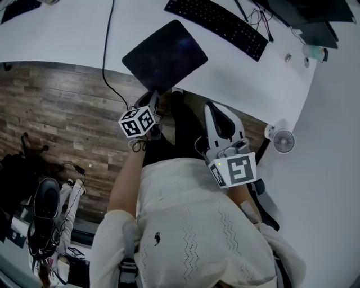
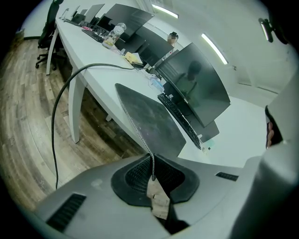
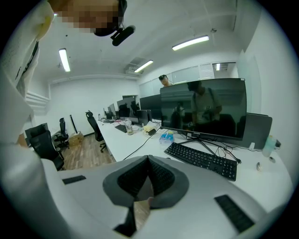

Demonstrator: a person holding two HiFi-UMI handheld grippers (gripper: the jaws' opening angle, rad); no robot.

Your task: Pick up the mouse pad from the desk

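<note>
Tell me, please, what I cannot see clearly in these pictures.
Head view: monitor, cut off by the top edge.
Head view: where the left tool pinches the mouse pad, covered by the tool itself.
Right gripper view: pale object beside the monitor, too small to name.

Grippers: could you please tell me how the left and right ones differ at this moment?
The left gripper is shut on the mouse pad's near edge; the right gripper is shut on nothing. The left gripper looks along the mouse pad; the right gripper looks toward the keyboard and monitor. Both have their jaws together and sit by the desk's near edge.
</note>
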